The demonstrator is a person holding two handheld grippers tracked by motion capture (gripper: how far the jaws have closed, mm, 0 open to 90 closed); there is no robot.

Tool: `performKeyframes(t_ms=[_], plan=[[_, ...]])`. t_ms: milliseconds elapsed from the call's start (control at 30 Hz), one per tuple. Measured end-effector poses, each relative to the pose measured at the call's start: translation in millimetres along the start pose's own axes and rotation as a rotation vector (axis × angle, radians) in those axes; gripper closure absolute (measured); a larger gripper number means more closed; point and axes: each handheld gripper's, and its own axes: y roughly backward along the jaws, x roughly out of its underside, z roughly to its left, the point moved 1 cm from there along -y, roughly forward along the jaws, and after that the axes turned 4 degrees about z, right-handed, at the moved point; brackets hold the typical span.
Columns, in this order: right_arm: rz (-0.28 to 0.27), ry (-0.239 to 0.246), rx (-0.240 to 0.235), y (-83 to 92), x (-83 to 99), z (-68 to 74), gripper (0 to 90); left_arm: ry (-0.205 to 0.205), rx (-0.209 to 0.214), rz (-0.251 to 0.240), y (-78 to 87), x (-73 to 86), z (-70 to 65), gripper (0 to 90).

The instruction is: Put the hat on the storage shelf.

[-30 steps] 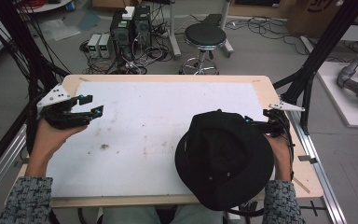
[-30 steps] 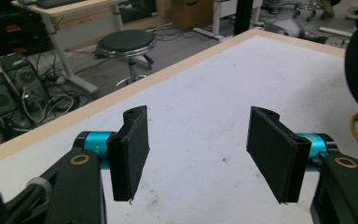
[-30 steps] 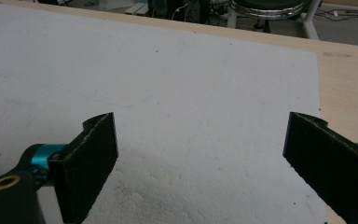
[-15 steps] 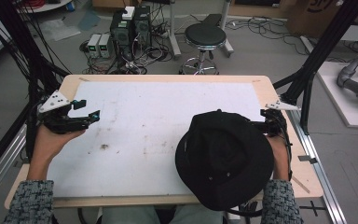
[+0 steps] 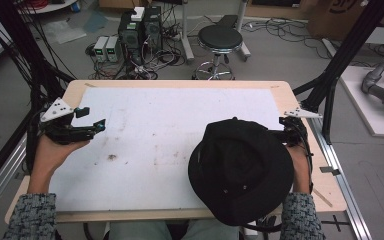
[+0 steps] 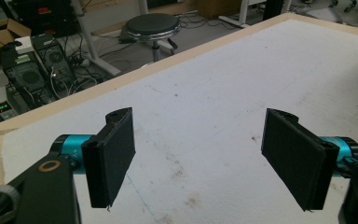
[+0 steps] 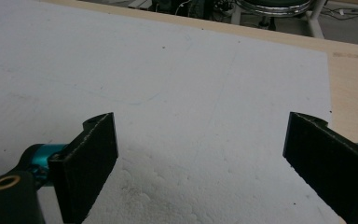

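Left claw point(image 5: 91, 119) jaws wide apart, nothing between, just been opening; right claw point(image 7: 200, 154) likewise gaping over white surface point(image 5: 180, 130).

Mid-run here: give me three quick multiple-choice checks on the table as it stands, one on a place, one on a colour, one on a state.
1. Where on the table is the hat?
A. Near edge, toward the right
B. Far left corner
C. Centre of the far edge

2. What colour is the hat?
A. White
B. Black
C. Red

3. How do the left tongs stand?
A. Shut on the hat
B. Shut on nothing
C. Open, nothing between the jaws

Right letters:
1. A: in the high view the hat lies at the near right, beside the right tongs.
2. B: its crown and brim are black all over.
3. C: the left gripper view shows the pads wide apart over the bare white sheet; the jaws have just been opening.
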Motion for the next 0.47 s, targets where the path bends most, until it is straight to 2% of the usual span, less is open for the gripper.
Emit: performKeyframes(t_ms=[467], plan=[[-0.004,0.001,-0.004,-1.3,-0.6,-0.2,9.7,-0.001,-0.003,0.015,-0.5,2.7,0.8,26.0]])
